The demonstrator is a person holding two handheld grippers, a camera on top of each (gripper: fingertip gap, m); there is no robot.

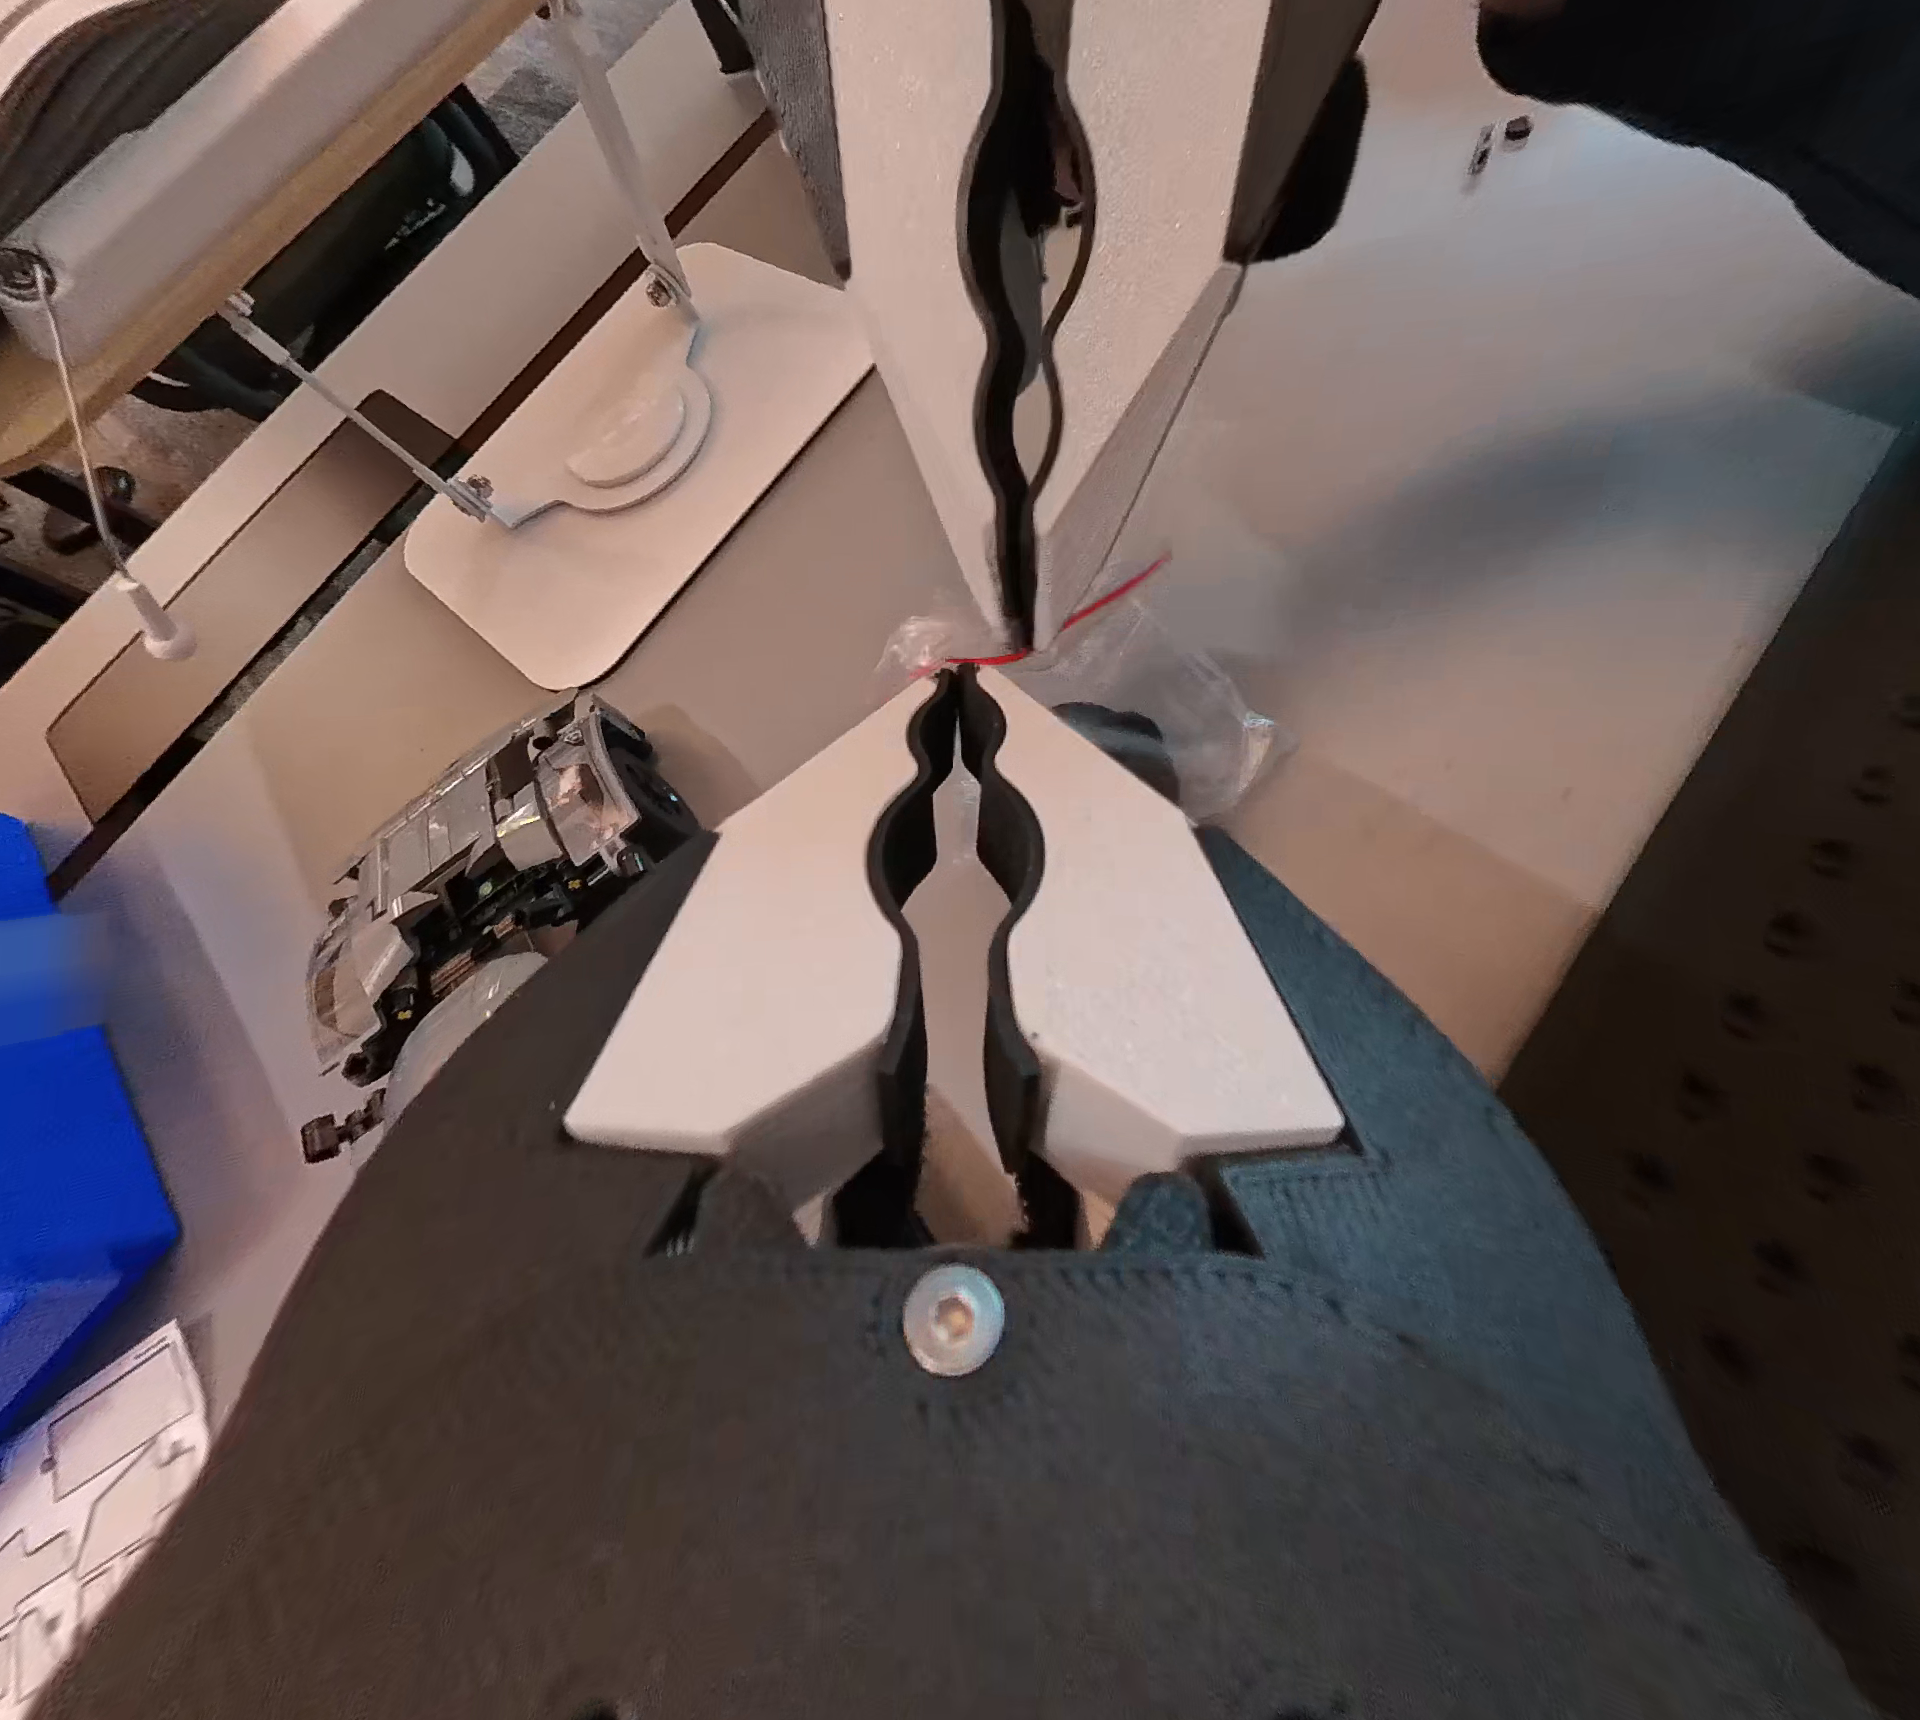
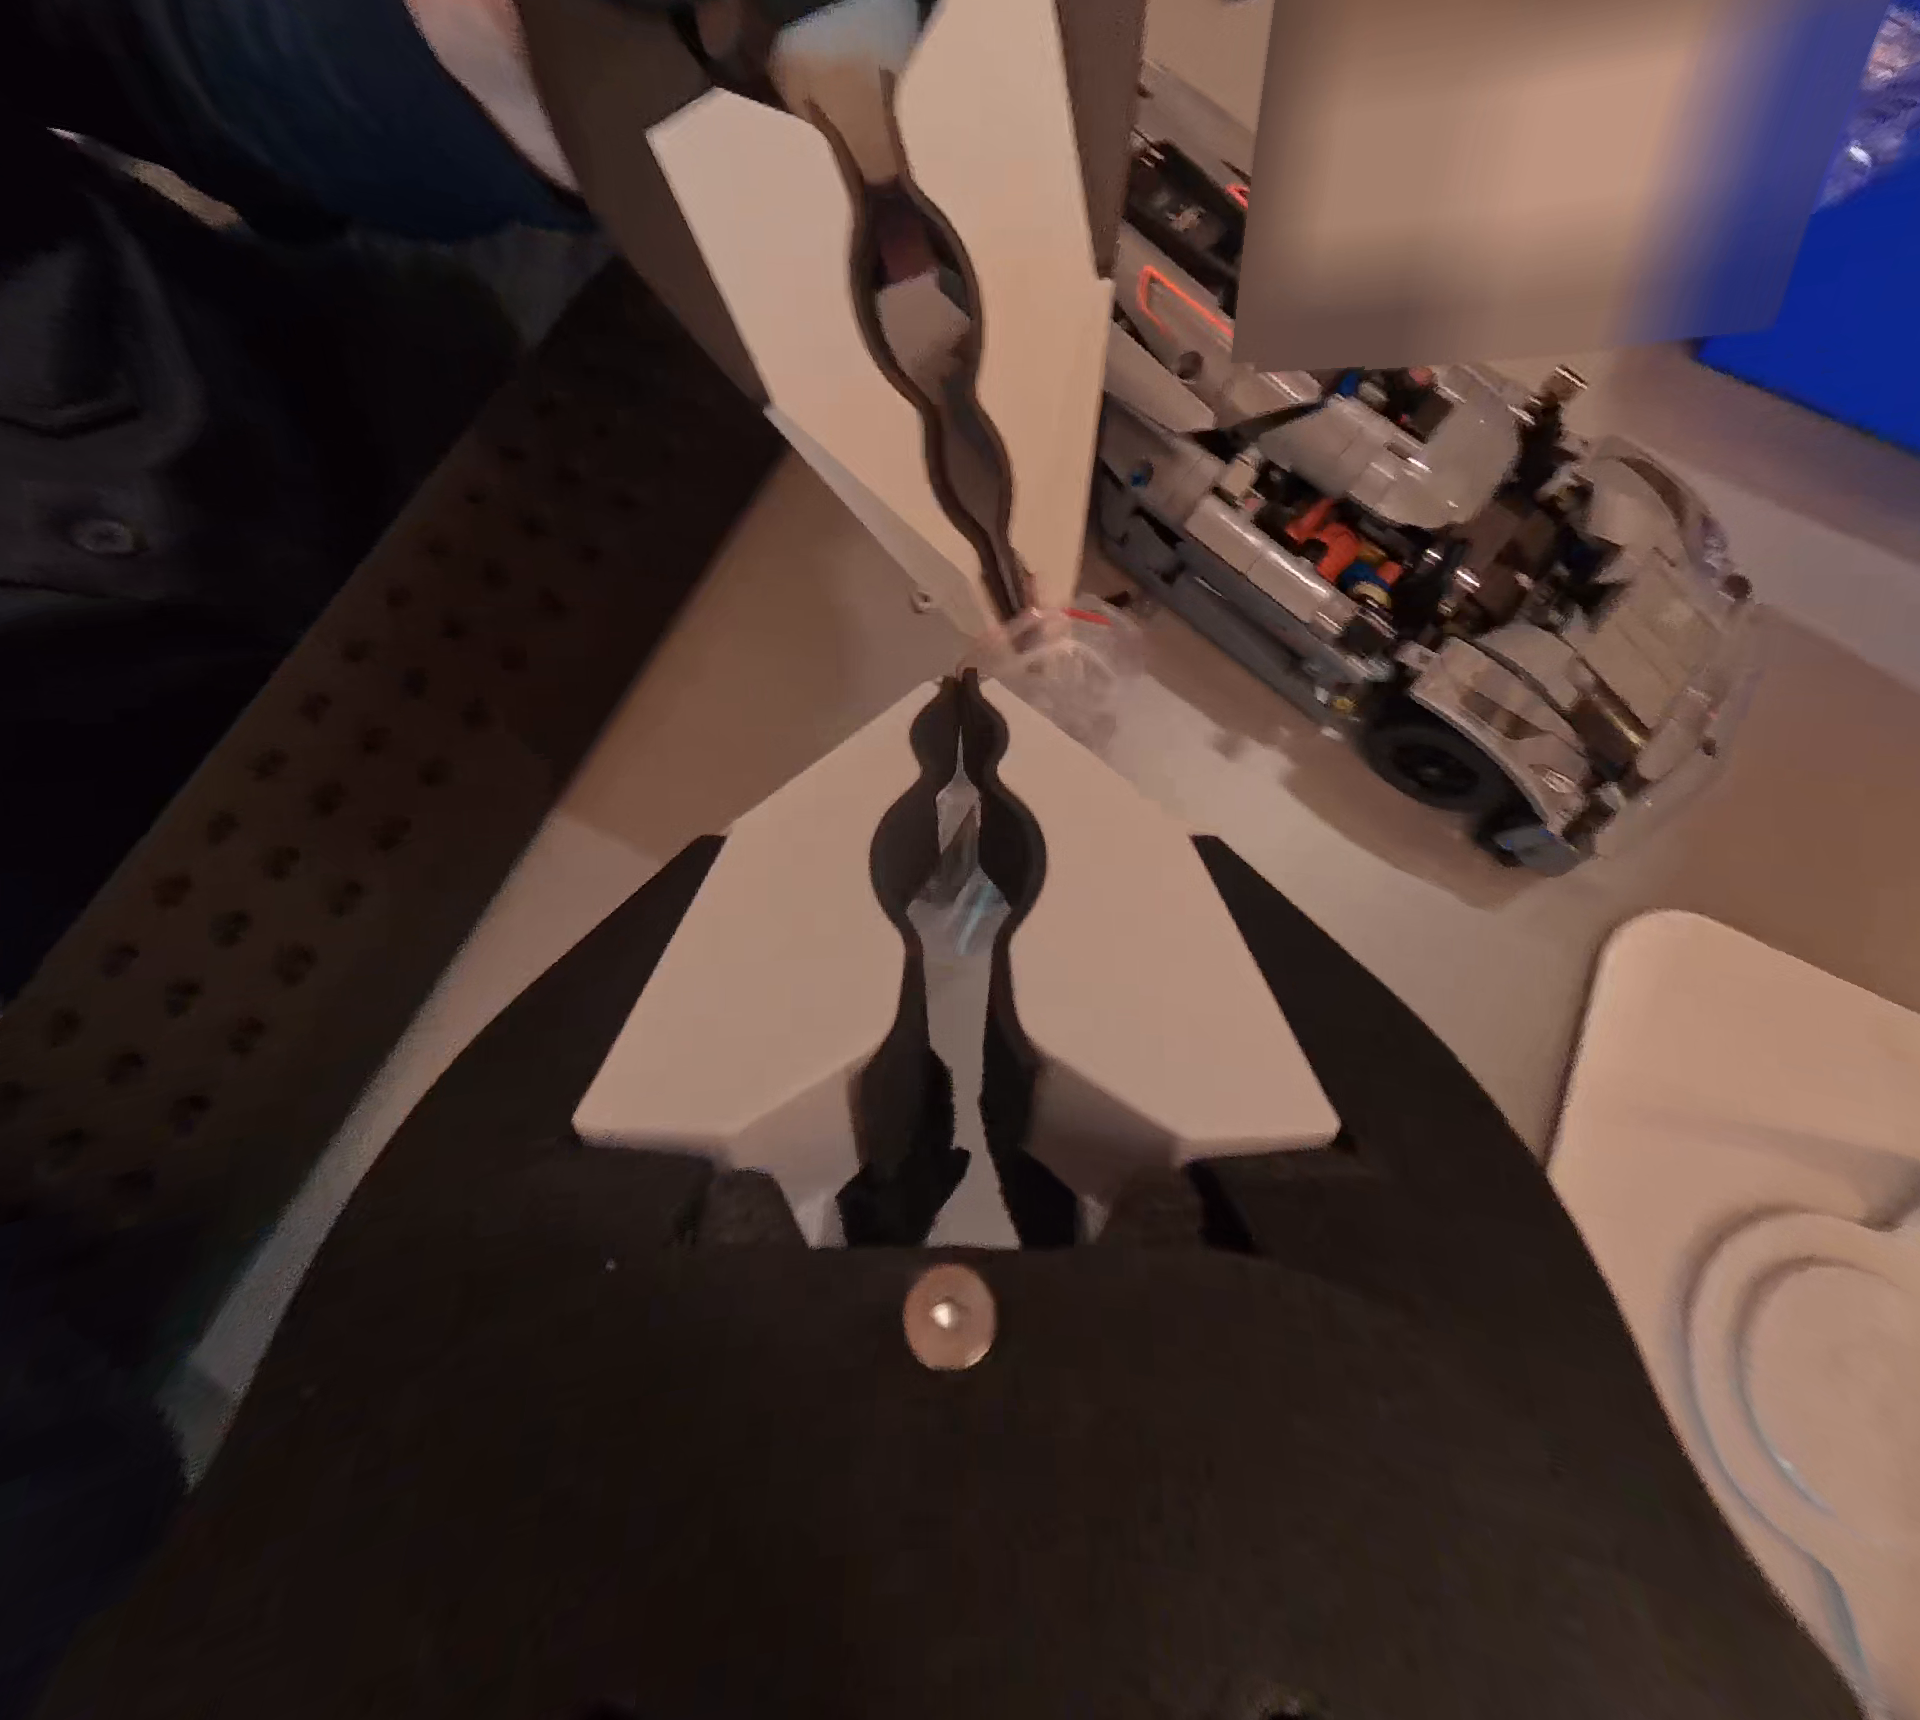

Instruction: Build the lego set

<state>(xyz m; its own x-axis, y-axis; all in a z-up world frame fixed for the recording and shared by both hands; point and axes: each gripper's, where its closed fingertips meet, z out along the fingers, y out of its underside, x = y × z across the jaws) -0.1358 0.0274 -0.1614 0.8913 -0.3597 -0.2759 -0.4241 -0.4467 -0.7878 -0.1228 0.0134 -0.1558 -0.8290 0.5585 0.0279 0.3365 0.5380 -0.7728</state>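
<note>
The pale table point(image 1: 1507, 610) carries everything, with a dark perforated surface point(image 2: 260, 735) along its near edge. On it stands the partly built lego car point(image 2: 1455, 569), silver-grey with black wheels and orange and blue parts inside, to the right of and beyond both claws in the right wrist view. A blue box point(image 1: 62, 1099) sits at the left edge of the left wrist view, with printed instruction sheets point(image 1: 94, 1504) just nearer. A white moulded tray point(image 1: 623, 465) lies farther back on the table. The left claw point(image 1: 958, 678) and the right claw point(image 2: 958, 681) meet tip to tip above the table, each closed narrow and pinching the top edge of a small clear plastic bag point(image 1: 1195, 694) with a red strip point(image 1: 1101, 605); the bag hangs between them and its contents are too blurred to tell.
</note>
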